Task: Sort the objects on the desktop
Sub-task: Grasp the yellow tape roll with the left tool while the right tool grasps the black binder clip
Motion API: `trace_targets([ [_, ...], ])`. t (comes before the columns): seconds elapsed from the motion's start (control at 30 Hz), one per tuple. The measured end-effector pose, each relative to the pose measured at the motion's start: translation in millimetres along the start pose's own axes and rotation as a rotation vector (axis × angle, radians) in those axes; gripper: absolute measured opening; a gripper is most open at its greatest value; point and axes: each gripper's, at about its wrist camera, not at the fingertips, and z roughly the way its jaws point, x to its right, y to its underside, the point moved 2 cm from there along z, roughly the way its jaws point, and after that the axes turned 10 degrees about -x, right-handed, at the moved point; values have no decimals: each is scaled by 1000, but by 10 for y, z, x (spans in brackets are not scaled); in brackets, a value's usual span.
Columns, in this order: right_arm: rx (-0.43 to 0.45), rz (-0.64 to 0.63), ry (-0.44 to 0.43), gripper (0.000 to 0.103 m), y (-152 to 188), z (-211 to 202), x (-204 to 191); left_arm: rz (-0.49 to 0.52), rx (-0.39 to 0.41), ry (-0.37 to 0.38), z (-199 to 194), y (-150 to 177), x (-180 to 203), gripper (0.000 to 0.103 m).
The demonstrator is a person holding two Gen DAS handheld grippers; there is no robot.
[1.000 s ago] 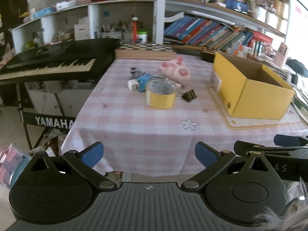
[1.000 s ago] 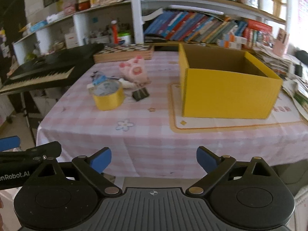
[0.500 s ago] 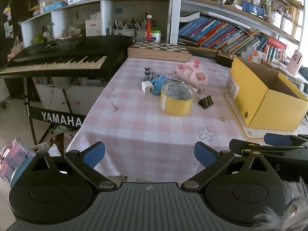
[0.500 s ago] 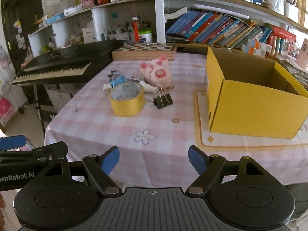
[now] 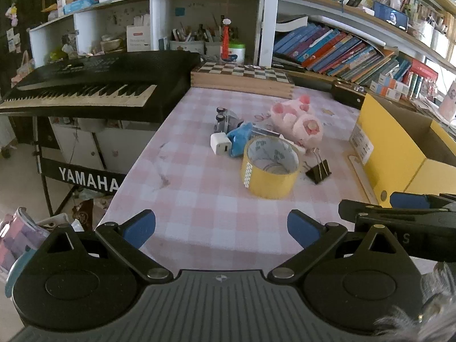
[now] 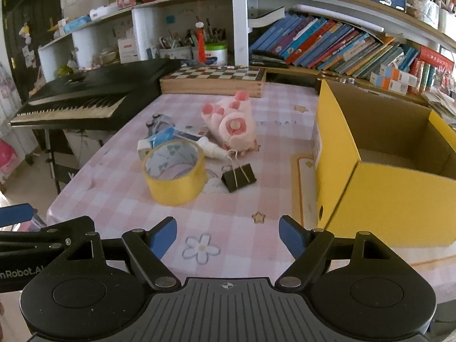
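Pink checked table [image 6: 233,228]; both grippers spread, level

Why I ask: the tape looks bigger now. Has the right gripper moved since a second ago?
Yes. The right gripper has moved forward over the table edge, toward the yellow tape roll and yellow box.

One roll of yellow tape [image 6: 173,171] ahead of the tongs. One black binder clip [image 6: 238,177] just right of it. One pink plush toy [image 6: 230,122] farther ahead. One white charger plug [image 5: 220,144], one blue item [image 5: 238,140] and one small toy car [image 5: 224,118] beyond the tape, to the left. One yellow box [image 6: 379,168] off to the right. One chessboard case [image 6: 212,81] far ahead. One keyboard [image 5: 85,91] far to the left.
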Motion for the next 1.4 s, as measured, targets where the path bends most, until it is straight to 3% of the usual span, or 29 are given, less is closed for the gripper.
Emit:
trace_targets([
  [0.47,-27,-37,-39,80,-306,298,-32,-36,-25,-18,278,-255,-60,100],
  [0.67,-2,-23,35,77,-507,431,31,-40,-32,12,397,-351,-73,100],
  [0.97,-87,-83,15,68,-690,707,109,74,-83,104,829,-479,185,100],
  [1.13,-113,-180,7,68,-815,768,118,141,-60,123,1039,-598,368,100],
  [1.4,-201,-188,-21,67,-907,974,216,210,-87,131,1388,-714,551,100],
])
